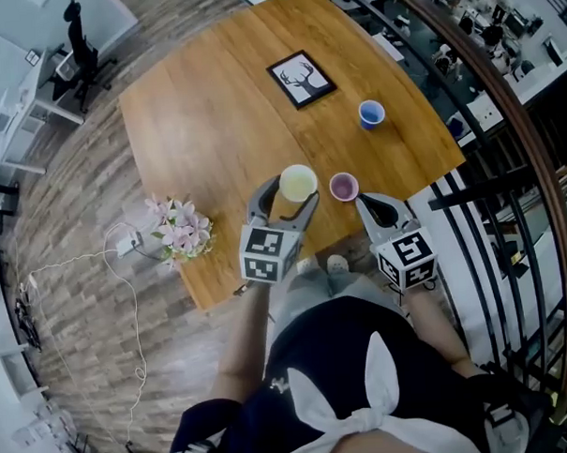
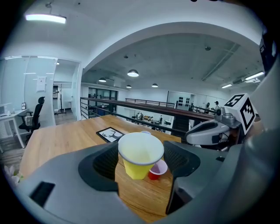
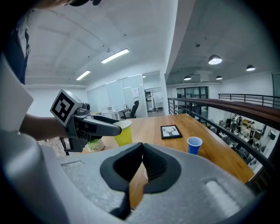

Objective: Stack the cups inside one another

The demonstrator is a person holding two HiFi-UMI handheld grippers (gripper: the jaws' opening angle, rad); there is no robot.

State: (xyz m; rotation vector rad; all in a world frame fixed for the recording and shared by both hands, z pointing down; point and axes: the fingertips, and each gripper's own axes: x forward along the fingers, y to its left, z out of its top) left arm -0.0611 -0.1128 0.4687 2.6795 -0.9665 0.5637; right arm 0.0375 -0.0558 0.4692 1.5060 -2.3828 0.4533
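My left gripper's [image 1: 290, 194] jaws clamp the yellow plastic cup [image 2: 140, 154] near the tabletop's [image 1: 213, 111] front edge; my right gripper's [image 3: 142, 164] jaws are pressed together, empty.

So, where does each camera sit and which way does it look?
Head view: on the person's head, steeply down at the wooden table; shows both arms, left gripper, right gripper.
Left gripper view: on that gripper, along its jaws clasping the yellow cup; right gripper at right.
Right gripper view: on that gripper, along its shut jaws, over the table with the blue cup; left gripper at left.
Shared: both gripper views show the deer picture.
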